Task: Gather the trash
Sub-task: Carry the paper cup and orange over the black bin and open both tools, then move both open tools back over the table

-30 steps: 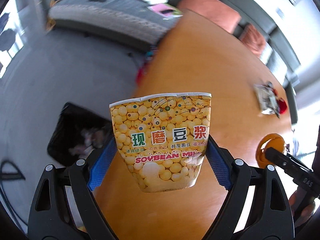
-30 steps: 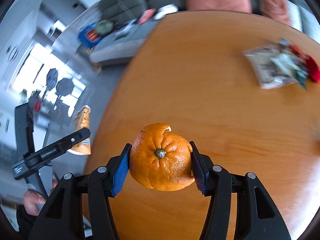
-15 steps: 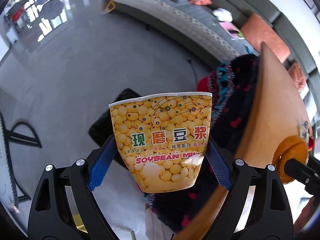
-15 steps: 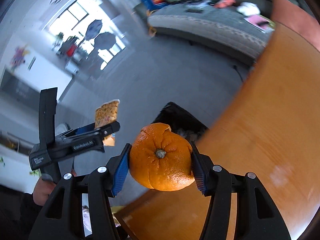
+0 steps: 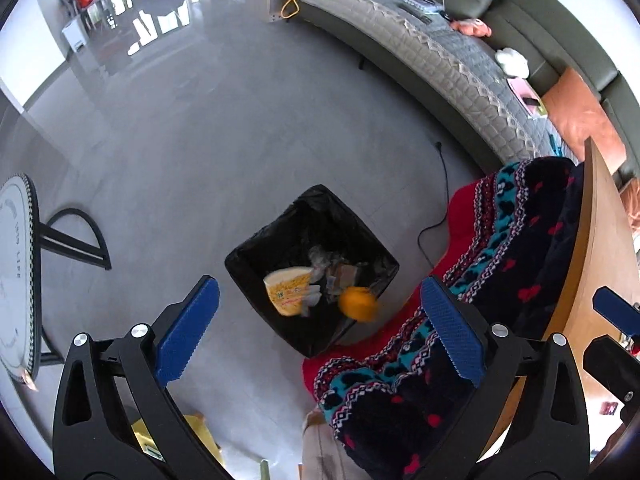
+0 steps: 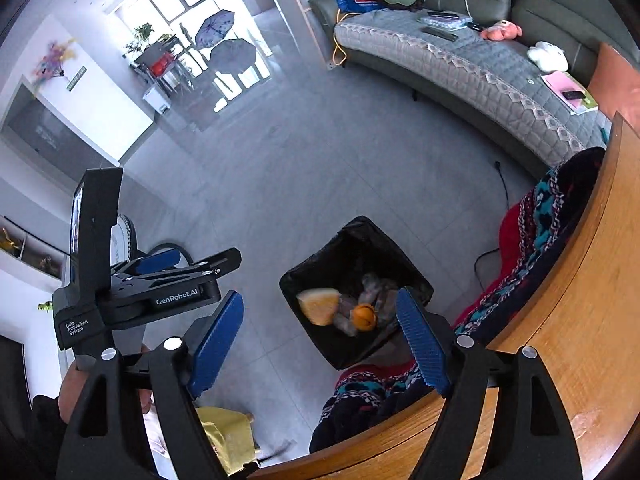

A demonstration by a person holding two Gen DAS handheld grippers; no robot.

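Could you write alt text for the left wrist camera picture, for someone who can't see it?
Looking down past the opening, empty left gripper, a yellow paper cup and an orange drop into a black bin on the grey floor, beside a patterned blanket.

Bright daylight from windows [image 6: 188, 4] at upper left; white glare across glossy grey floor [image 5: 168, 92]. Strong fisheye bending, black vignette in corners. Motion blur on falling orange [image 5: 358, 309] and yellow cup [image 6: 319, 306]. Soft shadows; tongs sharp in foreground.
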